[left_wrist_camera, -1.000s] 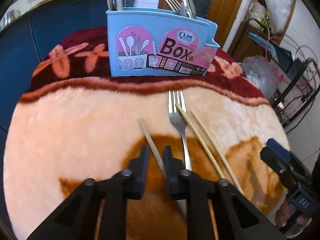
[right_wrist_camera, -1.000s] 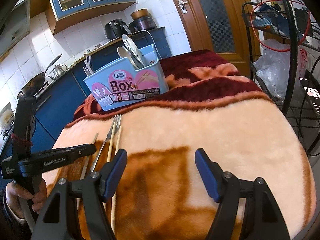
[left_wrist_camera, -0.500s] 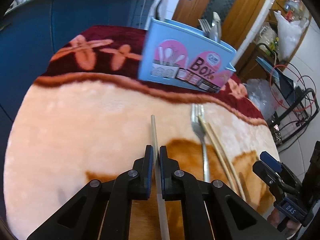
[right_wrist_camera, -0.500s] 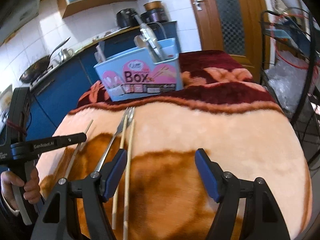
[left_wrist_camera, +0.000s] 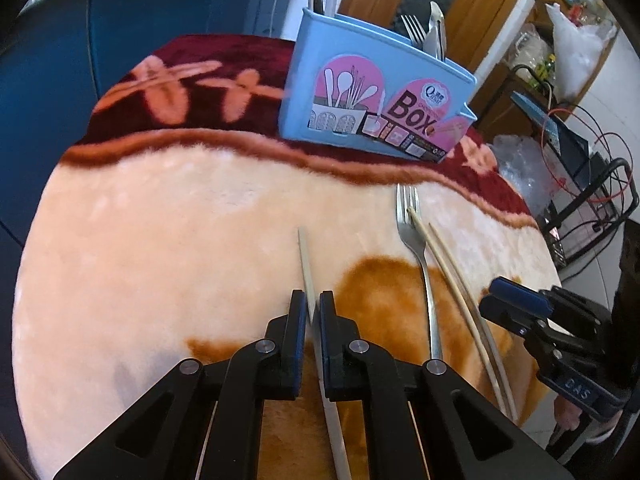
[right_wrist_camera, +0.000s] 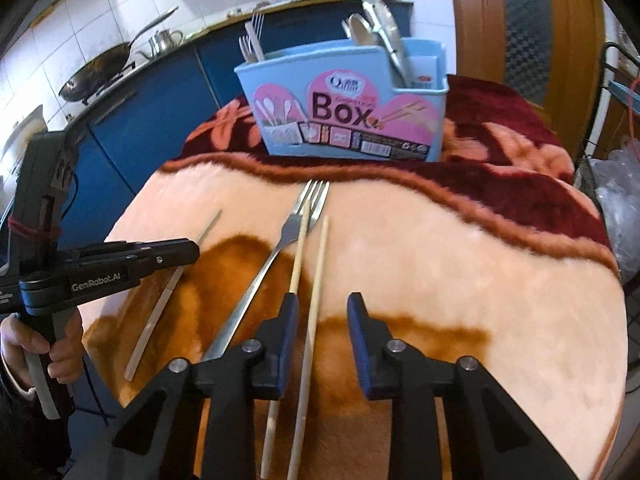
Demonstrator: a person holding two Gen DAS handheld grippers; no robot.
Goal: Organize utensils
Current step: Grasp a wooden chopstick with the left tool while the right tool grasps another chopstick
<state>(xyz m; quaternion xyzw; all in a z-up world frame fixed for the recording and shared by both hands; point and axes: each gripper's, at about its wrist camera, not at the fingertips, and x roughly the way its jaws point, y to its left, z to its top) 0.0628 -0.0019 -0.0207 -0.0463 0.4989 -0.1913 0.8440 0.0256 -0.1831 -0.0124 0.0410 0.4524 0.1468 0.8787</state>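
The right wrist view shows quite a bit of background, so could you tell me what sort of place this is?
Most likely a home kitchen: a wok and kettle sit on a counter over blue cabinets, against white tiled walls.

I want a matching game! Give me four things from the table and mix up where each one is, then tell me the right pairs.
Things:
1. single chopstick
2. fork
3. blue utensil box
4. pair of chopsticks

Places:
A. standing on the dark red part of the blanket
B. clamped between the fingers of the left gripper
C. lying flat, tines toward the box, just left of two wooden sticks
D. one stick of it runs between the open fingers of the right gripper

Pairs: 1-B, 2-C, 3-A, 4-D
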